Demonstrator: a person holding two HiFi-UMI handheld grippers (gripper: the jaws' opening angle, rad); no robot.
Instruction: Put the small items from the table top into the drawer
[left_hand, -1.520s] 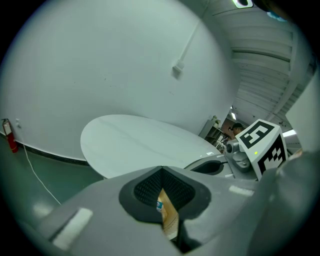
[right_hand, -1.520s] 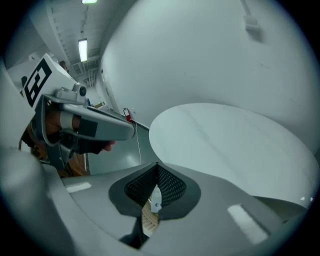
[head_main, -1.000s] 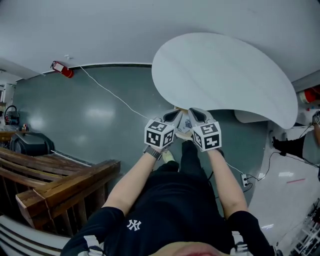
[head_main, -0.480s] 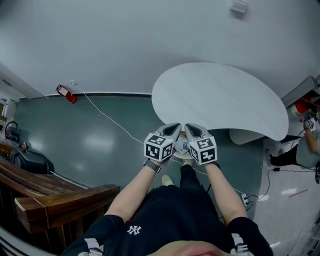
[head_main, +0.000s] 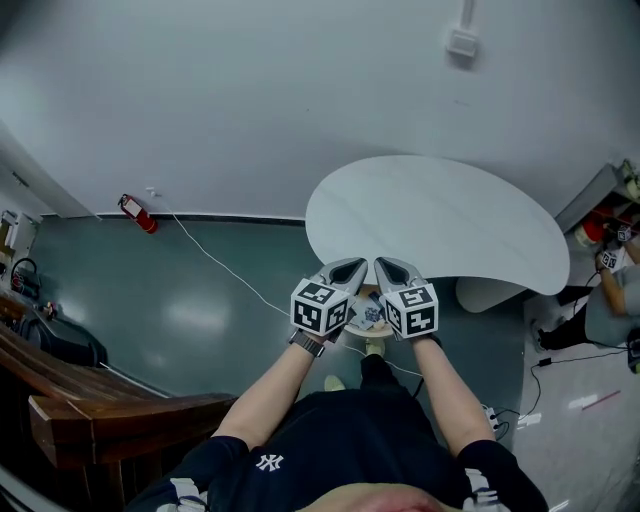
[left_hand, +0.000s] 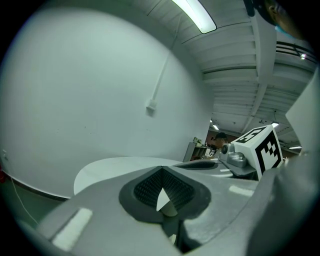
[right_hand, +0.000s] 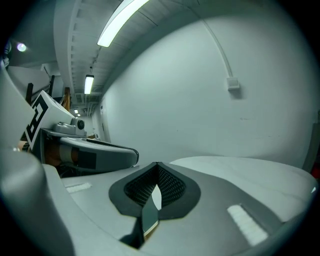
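Both grippers are held side by side at chest height, tips toward the near rim of a white oval table (head_main: 440, 220). In the head view my left gripper (head_main: 347, 268) and right gripper (head_main: 390, 268) are nearly touching. Each one's jaws are shut with nothing between them. The left gripper view shows my left gripper (left_hand: 162, 194) with its pads together and the table top (left_hand: 115, 167) beyond. In the right gripper view my right gripper (right_hand: 154, 194) looks the same. No small items or drawer show in any view; the table top looks bare.
A green floor (head_main: 200, 300) lies below, crossed by a white cable (head_main: 228, 268). A red fire extinguisher (head_main: 136, 213) stands by the wall. Wooden benches (head_main: 90, 415) are at lower left. A power strip (head_main: 497, 417) and a person (head_main: 612, 290) are at the right.
The head view has tilted up: more wall shows and the table sits lower in the picture. Both grippers stay shut and close together.
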